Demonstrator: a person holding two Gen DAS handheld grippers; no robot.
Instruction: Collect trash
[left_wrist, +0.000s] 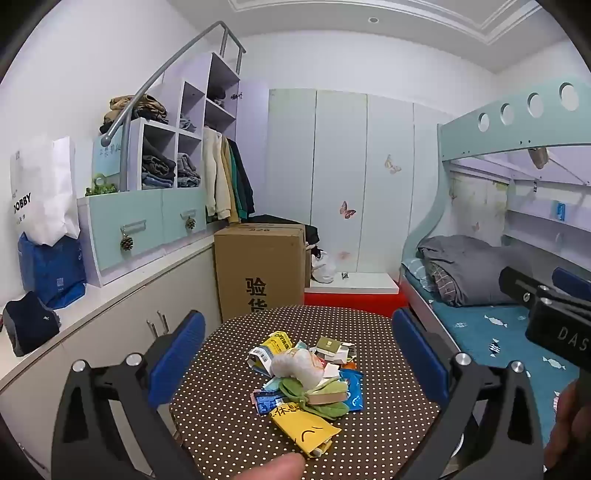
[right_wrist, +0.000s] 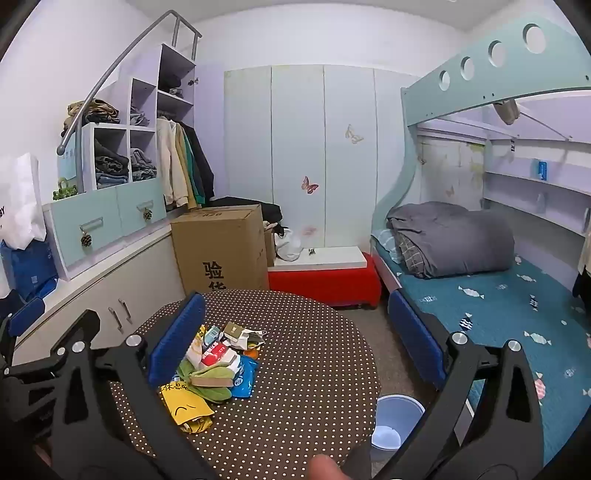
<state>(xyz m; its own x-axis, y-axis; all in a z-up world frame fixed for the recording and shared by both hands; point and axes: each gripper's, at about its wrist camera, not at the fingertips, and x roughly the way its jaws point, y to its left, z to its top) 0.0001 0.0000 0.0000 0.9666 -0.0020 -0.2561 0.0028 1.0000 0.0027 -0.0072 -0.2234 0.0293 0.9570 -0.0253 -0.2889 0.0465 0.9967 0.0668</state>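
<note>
Brown polka-dot cloth covered a round table (left_wrist: 229, 424) that carried one heap of trash (left_wrist: 308, 380) near its middle, slightly toward the far edge. Contents of the heap: a yellow printed wrapper (left_wrist: 306, 432) at the near side, a green cloth-like piece (left_wrist: 314, 400) over it, a blue packet (left_wrist: 354, 391) at the right side, a crumpled white bag (left_wrist: 295, 363) on top, and small cartons and paper scraps (left_wrist: 332, 349) at the far side. Left gripper (left_wrist: 299, 354) hung above the near edge, jaws spread wide and empty, the heap lying between its blue pads in view but untouched. Right gripper (right_wrist: 295, 336) likewise stood fully spread and empty, its left pad in front of the heap's left side. Pale blue bucket (right_wrist: 397, 421) sat on the floor beside the table's right edge.
</note>
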